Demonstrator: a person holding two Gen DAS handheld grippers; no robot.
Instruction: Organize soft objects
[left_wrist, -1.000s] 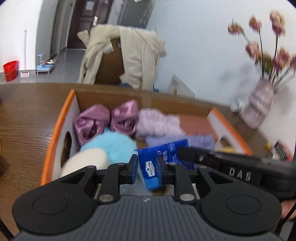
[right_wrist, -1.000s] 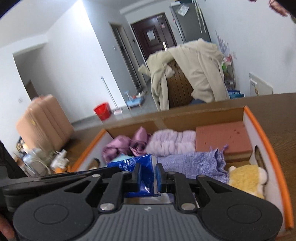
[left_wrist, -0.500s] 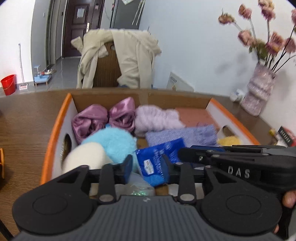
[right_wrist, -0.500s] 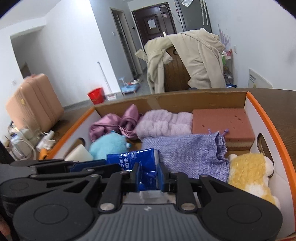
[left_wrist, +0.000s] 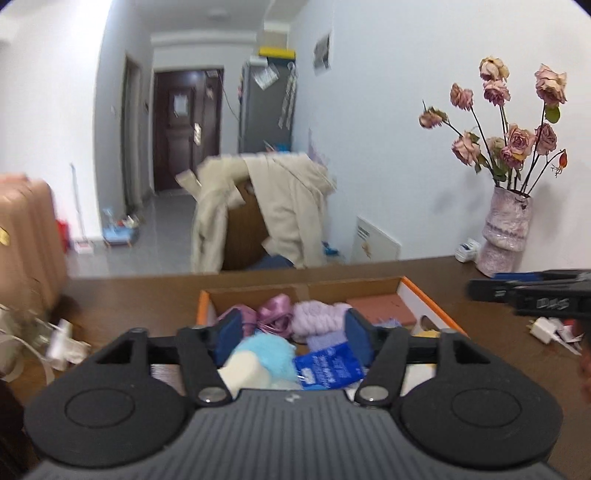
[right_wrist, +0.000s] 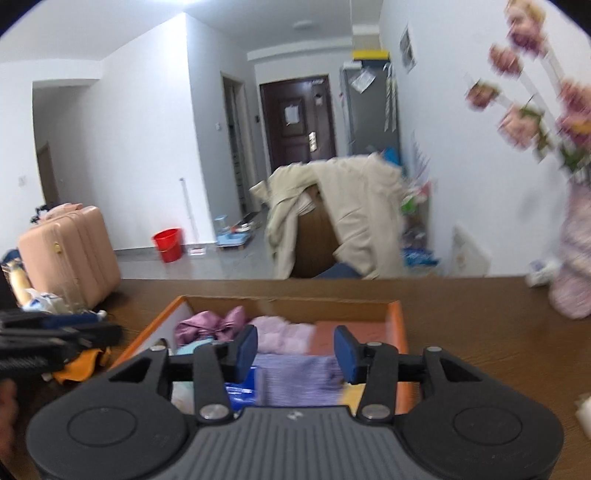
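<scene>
Both grippers above the near end of the box (left_wrist: 424, 295), nothing between fingers on either. L gripper (left_wrist: 293, 338): fingers wide apart, have just been opening; blue pads frame the box contents below but touch none of them. R gripper (right_wrist: 295, 349): fingers partly apart, also just been opening, empty. Box = cardboard w/ orange rim, sits on brown worktop (right_wrist: 461, 306). Inside, far row: pink satin bow (left_wrist: 271, 315) at left, lilac fluffy piece (left_wrist: 317, 321) next to it, brick-red sponge (left_wrist: 384, 308) at right. Nearer row: blue tissue pack (left_wrist: 327, 367) lying in the middle, light-blue plush (left_wrist: 264, 354) just left of it, cream-white soft item (left_wrist: 243, 376) at near-left, purple knit cloth (right_wrist: 299, 380) right of the pack; yellow item at near-right mostly hidden. R view blurred. Off the box: vase w/ dried roses (left_wrist: 506, 232) at far right of worktop, chair w/ beige coat (right_wrist: 343, 214) behind it.
</scene>
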